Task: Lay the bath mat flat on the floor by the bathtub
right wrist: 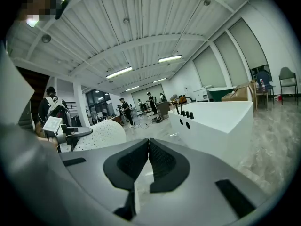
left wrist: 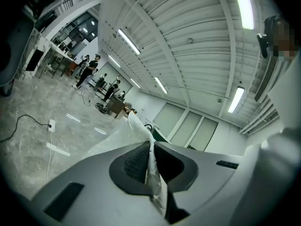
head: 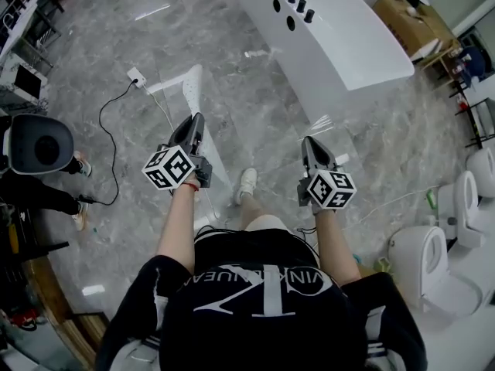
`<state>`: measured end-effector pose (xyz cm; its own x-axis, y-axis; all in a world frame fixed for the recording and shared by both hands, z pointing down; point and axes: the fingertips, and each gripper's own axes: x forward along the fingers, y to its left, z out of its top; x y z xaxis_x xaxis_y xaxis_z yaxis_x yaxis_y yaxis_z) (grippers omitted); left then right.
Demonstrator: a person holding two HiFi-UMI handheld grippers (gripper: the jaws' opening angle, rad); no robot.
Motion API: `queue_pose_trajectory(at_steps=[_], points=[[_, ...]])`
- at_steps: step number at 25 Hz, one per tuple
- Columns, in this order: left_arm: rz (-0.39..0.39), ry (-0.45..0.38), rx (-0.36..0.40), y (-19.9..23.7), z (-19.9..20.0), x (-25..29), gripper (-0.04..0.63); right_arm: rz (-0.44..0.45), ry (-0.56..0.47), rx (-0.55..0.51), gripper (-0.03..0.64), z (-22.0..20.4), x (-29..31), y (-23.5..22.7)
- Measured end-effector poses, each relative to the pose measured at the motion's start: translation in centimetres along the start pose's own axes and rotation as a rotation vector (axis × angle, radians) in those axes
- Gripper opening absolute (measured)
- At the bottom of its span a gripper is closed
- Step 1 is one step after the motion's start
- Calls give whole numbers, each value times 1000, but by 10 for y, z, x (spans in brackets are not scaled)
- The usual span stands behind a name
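Note:
A white perforated bath mat hangs from my left gripper and trails down toward the grey marble floor. In the left gripper view the jaws are shut on the mat's edge, and the mat runs away in front of them. My right gripper is level with the left one, an arm's width to its right. Its jaws meet at the tips with nothing clearly between them. The same mat shows at the left of the right gripper view. The white bathtub, with black taps, stands ahead to the right.
A power strip with a black cable lies on the floor ahead left. White toilets stand at the right and a cardboard box behind the tub. My shoe is between the grippers. Someone's feet are at the left.

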<state>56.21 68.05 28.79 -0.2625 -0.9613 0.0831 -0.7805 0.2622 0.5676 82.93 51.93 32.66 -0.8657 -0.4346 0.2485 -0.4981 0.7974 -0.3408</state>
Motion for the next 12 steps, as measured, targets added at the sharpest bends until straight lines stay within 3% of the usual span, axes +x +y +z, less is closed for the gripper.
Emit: queue_pose_trajectory(at_steps=[12], points=[[75, 72, 112, 23, 31, 135, 34, 9, 39, 44, 26, 44, 123, -42]])
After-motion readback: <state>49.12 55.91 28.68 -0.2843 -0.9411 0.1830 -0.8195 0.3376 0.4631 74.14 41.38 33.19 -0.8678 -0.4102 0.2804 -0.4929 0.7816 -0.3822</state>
